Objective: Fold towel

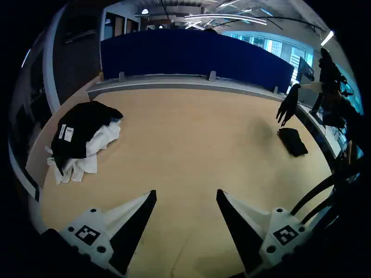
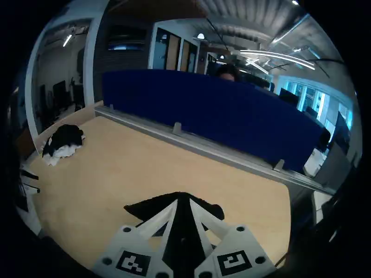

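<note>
A folded black towel (image 1: 292, 141) lies near the right edge of the wooden table (image 1: 195, 134). The right gripper (image 1: 286, 111) hangs just above it, apart from the cloth. In the right gripper view, that gripper (image 2: 183, 197) has its fingers together, shut, with the black towel (image 2: 143, 208) spread on the table (image 2: 125, 171) under the tips. My left gripper (image 1: 185, 191) is open low over bare wood near the front edge, with nothing between its fingers. A heap of black and white towels (image 1: 83, 134) sits at the table's left side, also seen far left as the heap (image 2: 62, 139).
A blue partition (image 1: 195, 53) on a grey rail runs along the table's far edge, as does the partition (image 2: 208, 111) in the right gripper view. A person's head (image 2: 227, 72) rises behind it. Dark chairs and equipment (image 1: 334, 106) stand past the right edge.
</note>
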Available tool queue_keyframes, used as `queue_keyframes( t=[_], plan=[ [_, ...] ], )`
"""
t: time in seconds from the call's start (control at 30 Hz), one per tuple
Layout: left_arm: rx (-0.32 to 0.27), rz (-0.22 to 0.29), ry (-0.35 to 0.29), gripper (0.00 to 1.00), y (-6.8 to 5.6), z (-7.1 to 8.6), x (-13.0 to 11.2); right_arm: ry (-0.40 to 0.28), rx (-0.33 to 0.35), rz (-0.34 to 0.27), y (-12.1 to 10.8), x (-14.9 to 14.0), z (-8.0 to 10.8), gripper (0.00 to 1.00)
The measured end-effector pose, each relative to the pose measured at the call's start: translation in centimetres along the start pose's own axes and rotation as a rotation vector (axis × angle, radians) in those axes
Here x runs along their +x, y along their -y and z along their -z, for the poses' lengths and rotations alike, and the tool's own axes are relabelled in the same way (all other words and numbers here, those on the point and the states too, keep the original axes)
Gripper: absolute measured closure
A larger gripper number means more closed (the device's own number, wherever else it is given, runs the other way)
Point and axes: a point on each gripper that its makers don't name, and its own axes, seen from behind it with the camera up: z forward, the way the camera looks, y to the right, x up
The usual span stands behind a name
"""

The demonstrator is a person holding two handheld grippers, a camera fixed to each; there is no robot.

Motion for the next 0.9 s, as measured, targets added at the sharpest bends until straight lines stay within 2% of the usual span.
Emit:
queue_keyframes(
  t=[0.4, 0.7, 0.9],
  plan=[
    [0.014, -0.003, 0.007, 0.04, 0.4, -0.1, 0.2, 0.033, -0.042, -0.04, -4.1, -1.6, -1.8, 0.97],
    [0.016, -0.008, 0.011, 0.04, 0.4, -0.3, 0.5, 0.057, -0.038, -0.054, -4.7, -3.2, -2.2, 0.97],
    [0.009, -0.011, 0.012, 0.04, -0.1, -0.4, 0.7, 0.076, -0.036, -0.058, -4.5, -4.6, -1.4, 0.97]
  ],
)
